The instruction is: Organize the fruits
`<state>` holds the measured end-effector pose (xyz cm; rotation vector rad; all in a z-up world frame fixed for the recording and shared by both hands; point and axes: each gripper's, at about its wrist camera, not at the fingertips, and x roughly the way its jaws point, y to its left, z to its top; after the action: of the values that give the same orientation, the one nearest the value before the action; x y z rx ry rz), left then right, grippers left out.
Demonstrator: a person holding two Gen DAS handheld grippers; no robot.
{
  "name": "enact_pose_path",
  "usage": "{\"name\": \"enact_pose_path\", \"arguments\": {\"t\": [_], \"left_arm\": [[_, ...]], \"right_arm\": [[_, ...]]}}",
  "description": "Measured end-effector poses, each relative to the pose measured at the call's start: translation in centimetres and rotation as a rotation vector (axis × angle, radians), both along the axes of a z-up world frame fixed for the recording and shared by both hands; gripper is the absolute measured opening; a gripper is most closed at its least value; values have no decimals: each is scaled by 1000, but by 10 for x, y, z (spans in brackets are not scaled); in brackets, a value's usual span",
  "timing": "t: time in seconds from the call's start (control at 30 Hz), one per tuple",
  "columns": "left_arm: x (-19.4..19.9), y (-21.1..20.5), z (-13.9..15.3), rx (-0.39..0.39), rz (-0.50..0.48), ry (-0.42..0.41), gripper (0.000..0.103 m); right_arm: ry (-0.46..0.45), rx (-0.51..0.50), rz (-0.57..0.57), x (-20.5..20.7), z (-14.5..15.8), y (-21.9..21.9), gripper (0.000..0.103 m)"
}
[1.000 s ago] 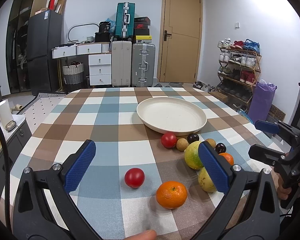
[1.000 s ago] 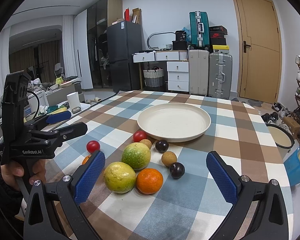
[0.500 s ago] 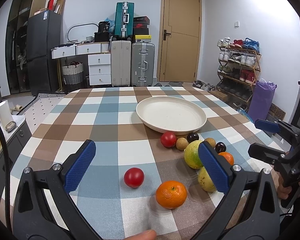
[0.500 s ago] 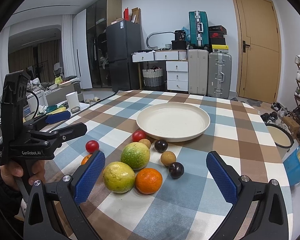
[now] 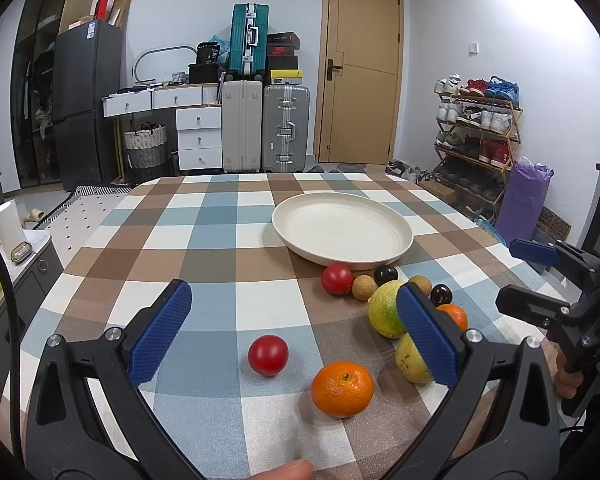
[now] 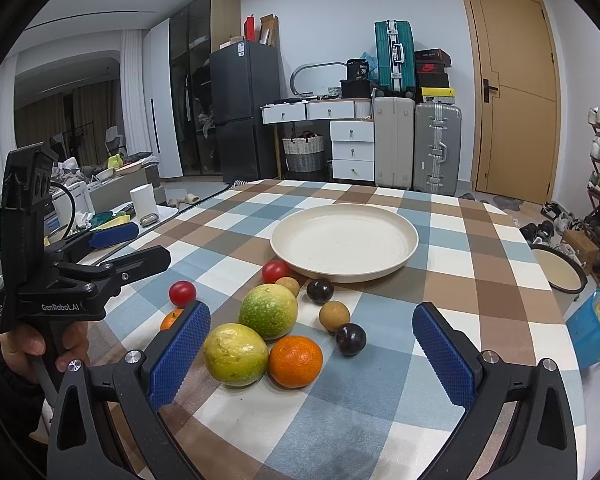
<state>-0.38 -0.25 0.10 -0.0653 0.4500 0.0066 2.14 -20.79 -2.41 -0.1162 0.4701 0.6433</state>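
on a table (image 5: 204,216) with a soft cloth of brown, blue and white squares: a round cream plate (image 5: 342,227) with a raised rim, nothing in it. just in front of the plate, a bunch of fruit, all round and mostly smooth. a shiny red tomato (image 5: 337,278) touching a small tan ball fruit (image 5: 363,287), a dark plum (image 5: 385,275) right by the rim, a bumpy green-yellow fruit (image 6: 268,311), a yellow fruit (image 6: 235,354) with dotted skin, touching an orange (image 6: 295,360). also a second tan ball (image 6: 334,313) and a second dark plum (image 6: 351,339), near each other, not touching. off to the side, apart from the bunch: another red tomato (image 5: 268,354) and a bright orange (image 5: 342,389) with dimpled skin.

left gripper (image 5: 292,336) wide open, holding nothing, black frame, blue pads (image 5: 160,336) with a bumpy grid. lone tomato and orange between its fingers, farther out on the cloth.

right gripper (image 6: 311,354) wide open too, same blue bumpy pads (image 6: 442,360), nothing gripped, pointing over the yellow fruit and orange.
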Motion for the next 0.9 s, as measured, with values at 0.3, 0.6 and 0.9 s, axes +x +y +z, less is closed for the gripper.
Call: {"name": "enact_pose_path", "arguments": {"t": [0.3, 0.6, 0.9], "left_arm": [[0, 0, 0, 0, -1, 1, 102], [0, 0, 0, 0, 0, 0, 102], [0, 0, 0, 1, 0, 0, 102]], "right_arm": [[4, 0, -3, 0, -1, -1, 103], [6, 0, -3, 0, 0, -1, 103], [6, 0, -4, 0, 0, -1, 103]]}}
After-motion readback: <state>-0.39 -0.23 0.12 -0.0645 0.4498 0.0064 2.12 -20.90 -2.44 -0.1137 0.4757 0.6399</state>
